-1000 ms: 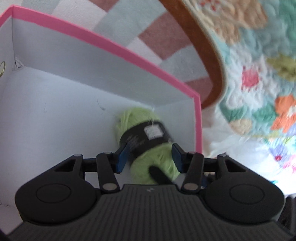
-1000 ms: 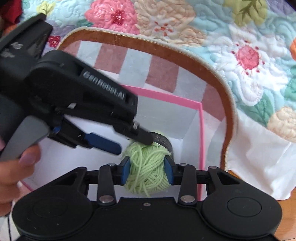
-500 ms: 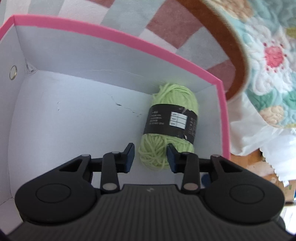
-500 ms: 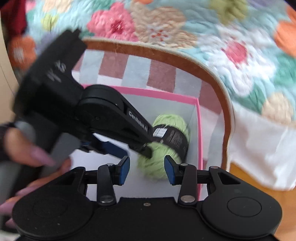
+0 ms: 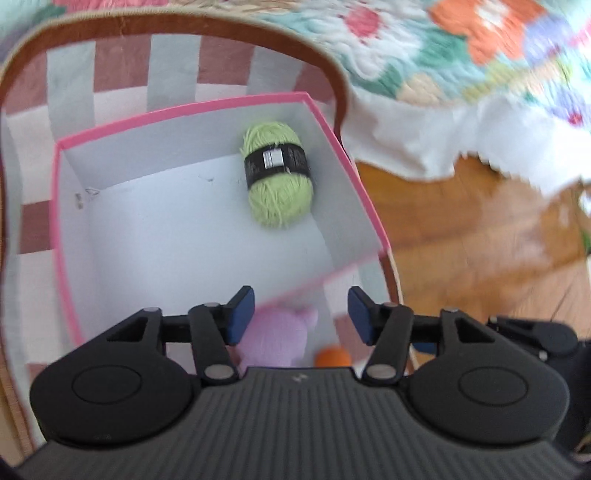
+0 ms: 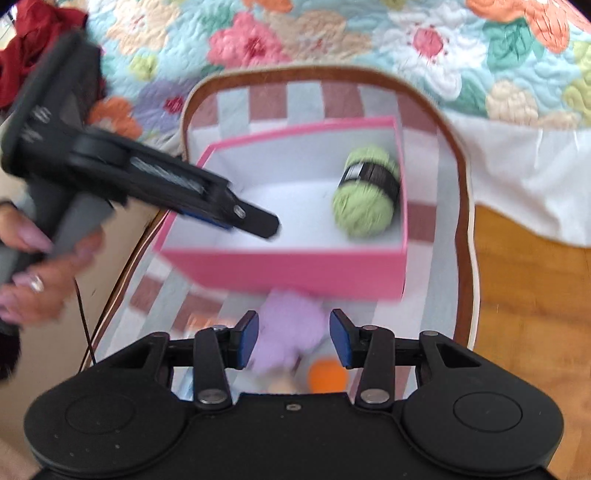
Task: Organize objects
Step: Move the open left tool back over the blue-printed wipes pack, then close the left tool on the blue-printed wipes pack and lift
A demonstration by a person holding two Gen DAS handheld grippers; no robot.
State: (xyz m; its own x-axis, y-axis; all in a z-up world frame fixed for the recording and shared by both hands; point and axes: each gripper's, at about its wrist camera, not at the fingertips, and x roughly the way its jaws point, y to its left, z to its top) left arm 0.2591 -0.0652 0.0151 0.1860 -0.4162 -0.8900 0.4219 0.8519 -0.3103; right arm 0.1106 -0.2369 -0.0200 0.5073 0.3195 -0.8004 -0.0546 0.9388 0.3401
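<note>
A green yarn ball (image 5: 277, 176) with a black label lies loose in the far right corner of the pink box (image 5: 334, 127), also seen as yarn ball (image 6: 365, 195) in the pink box (image 6: 295, 271) from the right wrist. My left gripper (image 5: 301, 315) hovers above the box's near wall, jaws opening, gripping nothing. My right gripper (image 6: 293, 338) is pulled back in front of the box, jaws opening, also gripping nothing. A lilac plush toy (image 6: 286, 328) and an orange ball (image 6: 328, 374) lie far below it. The left gripper (image 6: 255, 221) shows over the box.
The pink box sits inside a brown-rimmed checked basket (image 6: 463, 206) beside a floral quilt (image 6: 332, 40). Wooden floor (image 6: 532, 314) lies to the right. A hand (image 6: 33, 280) holds the left tool. Red cloth (image 6: 26, 26) is at the far left.
Both grippers let go of the green yarn, opened and drew up and back out of the box. The yarn now rests in the box's corner.
</note>
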